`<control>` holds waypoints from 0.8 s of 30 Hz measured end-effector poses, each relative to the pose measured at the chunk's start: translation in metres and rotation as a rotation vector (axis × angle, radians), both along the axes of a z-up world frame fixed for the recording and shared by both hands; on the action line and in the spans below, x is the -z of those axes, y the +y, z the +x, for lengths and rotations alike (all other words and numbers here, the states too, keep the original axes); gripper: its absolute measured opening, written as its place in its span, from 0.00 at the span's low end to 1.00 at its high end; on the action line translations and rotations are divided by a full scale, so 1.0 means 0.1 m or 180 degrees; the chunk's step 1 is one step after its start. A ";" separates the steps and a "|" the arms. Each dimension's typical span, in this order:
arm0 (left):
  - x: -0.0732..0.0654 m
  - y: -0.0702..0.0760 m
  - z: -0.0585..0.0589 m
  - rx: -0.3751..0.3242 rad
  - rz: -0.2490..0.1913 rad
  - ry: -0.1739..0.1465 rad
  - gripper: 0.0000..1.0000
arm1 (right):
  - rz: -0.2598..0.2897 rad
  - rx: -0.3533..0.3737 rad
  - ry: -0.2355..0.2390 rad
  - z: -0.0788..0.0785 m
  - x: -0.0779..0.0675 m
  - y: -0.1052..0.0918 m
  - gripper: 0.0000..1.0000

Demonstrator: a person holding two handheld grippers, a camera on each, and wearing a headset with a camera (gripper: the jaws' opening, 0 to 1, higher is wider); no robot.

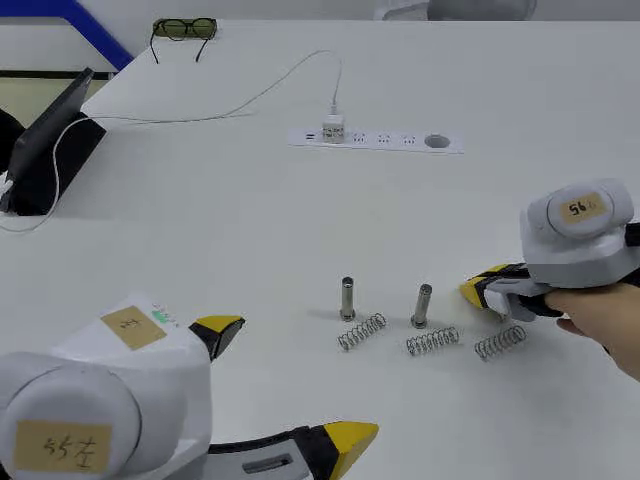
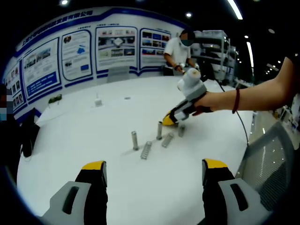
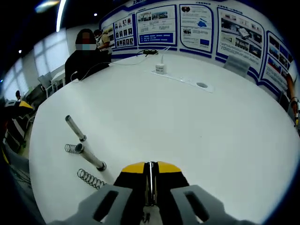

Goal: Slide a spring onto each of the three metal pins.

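item: metal pins, three. left pin (image 1: 347, 298) and middle pin (image 1: 422, 305) stand upright on the white table (image 1: 250, 230), near each other, both bare. third pin (image 3: 150, 187) is a slim metal rod clamped between the yellow-tipped jaws of the right gripper (image 1: 480, 291), which sits low over the table just right of the middle pin.

item: springs, three, all lying on their sides on the table in a loose row just in front of the pins. left spring (image 1: 361, 332) is just beside the left pin's base; middle spring (image 1: 432, 341) is just beside the middle pin's base; right spring (image 1: 499, 342) lies under the right gripper, near a hand (image 1: 605, 320) holding that gripper.

item: left gripper (image 1: 290, 378), near edge of the table, well apart from the pins, jaws wide apart and holding nothing.

labels: tan tag (image 1: 583, 207) on the right gripper, handwritten, reads about "56". tan tag (image 1: 62, 447) on the left gripper, handwritten, begins "55". small tag (image 1: 133, 327) beside it, mark unclear.

surroundings: white power strip (image 1: 400, 140) at the far side with a white plug (image 1: 333, 127) and cable (image 1: 240, 100); glasses (image 1: 184, 28) at the far edge; dark screen (image 1: 40, 150) at the left. wall posters (image 2: 75, 54) carry print too small to read.
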State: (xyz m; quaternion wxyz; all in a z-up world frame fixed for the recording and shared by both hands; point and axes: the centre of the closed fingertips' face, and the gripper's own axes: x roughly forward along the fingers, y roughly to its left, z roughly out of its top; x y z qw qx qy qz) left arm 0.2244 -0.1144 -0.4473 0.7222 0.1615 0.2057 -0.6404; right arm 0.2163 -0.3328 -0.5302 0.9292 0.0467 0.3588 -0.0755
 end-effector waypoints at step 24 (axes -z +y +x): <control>-0.09 -0.02 0.00 0.0019 -0.0041 -0.0078 0.83 | -0.0143 -0.0069 -0.0167 -0.25 -0.37 0.14 0.08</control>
